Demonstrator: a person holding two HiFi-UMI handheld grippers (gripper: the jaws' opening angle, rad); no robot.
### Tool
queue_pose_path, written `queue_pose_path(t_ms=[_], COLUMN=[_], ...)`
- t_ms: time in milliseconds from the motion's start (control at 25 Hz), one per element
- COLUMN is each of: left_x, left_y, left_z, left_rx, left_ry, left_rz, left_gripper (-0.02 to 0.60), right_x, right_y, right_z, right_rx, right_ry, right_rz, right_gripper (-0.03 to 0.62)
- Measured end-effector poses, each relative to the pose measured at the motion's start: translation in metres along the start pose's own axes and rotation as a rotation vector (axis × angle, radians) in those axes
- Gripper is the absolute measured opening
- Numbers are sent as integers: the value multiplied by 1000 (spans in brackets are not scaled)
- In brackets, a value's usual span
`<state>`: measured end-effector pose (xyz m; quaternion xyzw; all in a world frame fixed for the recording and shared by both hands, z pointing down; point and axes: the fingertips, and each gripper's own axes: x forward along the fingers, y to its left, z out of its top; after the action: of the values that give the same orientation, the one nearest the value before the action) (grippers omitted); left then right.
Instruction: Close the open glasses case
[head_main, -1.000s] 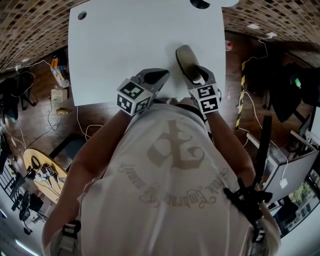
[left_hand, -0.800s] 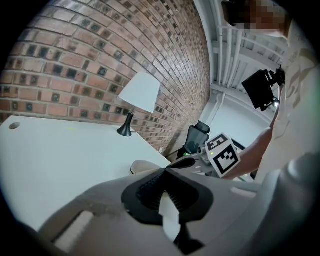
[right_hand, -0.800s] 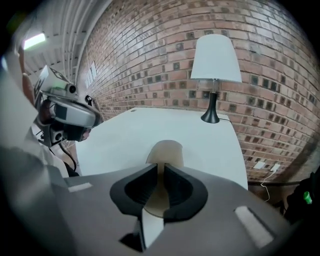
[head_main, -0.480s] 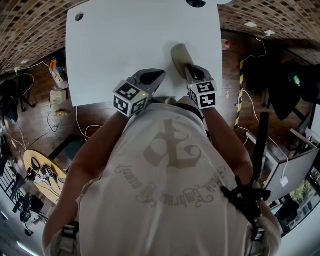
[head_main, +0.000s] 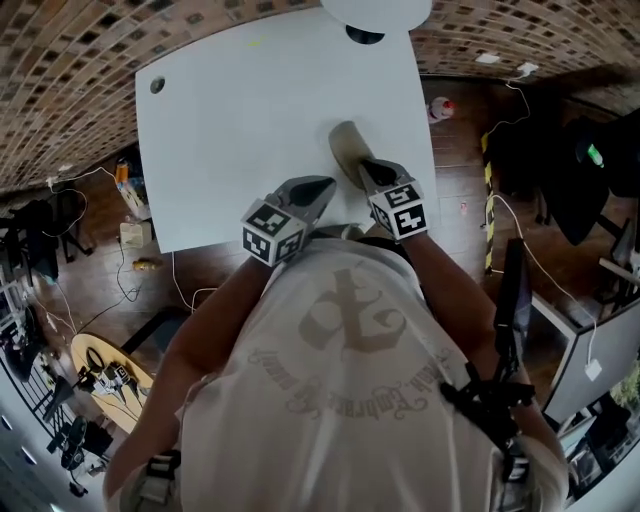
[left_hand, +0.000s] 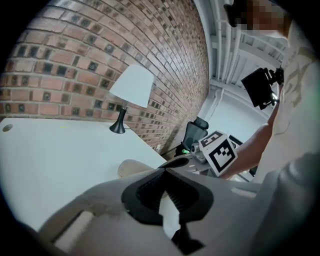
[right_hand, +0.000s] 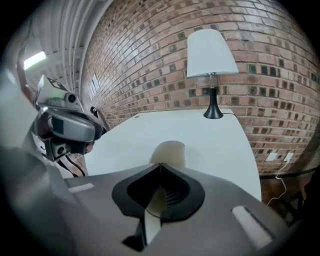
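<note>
A beige glasses case (head_main: 346, 148) lies on the white table (head_main: 230, 120), near its right front corner, pointing away from me. My right gripper (head_main: 362, 164) rests over the case's near end and hides it. In the right gripper view its tips (right_hand: 160, 165) meet, shut, with nothing seen pinched between them; the case (right_hand: 169, 150) bulges just beyond and below. My left gripper (head_main: 322, 185) hovers just left of the case, pointing at it, its jaws (left_hand: 167, 170) shut and holding nothing. From the left gripper view the case (left_hand: 134, 168) looks rounded with its lid down.
A desk lamp (head_main: 372, 14) with a white shade stands at the table's far edge. A cable hole (head_main: 156, 85) sits at the far left corner. The table's right edge runs close beside the case. An office chair (left_hand: 196, 131) stands beyond it.
The right gripper's fingers, spread about the case's near end a second ago, have drawn together. The left gripper has edged a little toward the case.
</note>
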<state>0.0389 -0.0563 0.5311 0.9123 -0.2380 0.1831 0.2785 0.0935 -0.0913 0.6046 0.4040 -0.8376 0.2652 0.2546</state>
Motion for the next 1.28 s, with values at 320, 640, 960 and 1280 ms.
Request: queue_pose_path(t_ms=[320,640,960,1280], left_x=[14,17,20,12], left_y=[-10,-21,-18,-18], left_z=[15,7,16,46], left_rx=[-2,-15,5,86], left_ry=[-17,-8,-17,-87], left_rz=[57,121,88,-25], left_gripper=[8,6,6,6], right_x=[-10,-21,-54,-118], right_y=[-11,-32,-38,-28], right_z=[7,10,25,65], right_rx=[124,169,184,161], right_ry=[-43,-103,-220,-427], right_rz=[97,143,79,-23], right_gripper=[11,11,9,8])
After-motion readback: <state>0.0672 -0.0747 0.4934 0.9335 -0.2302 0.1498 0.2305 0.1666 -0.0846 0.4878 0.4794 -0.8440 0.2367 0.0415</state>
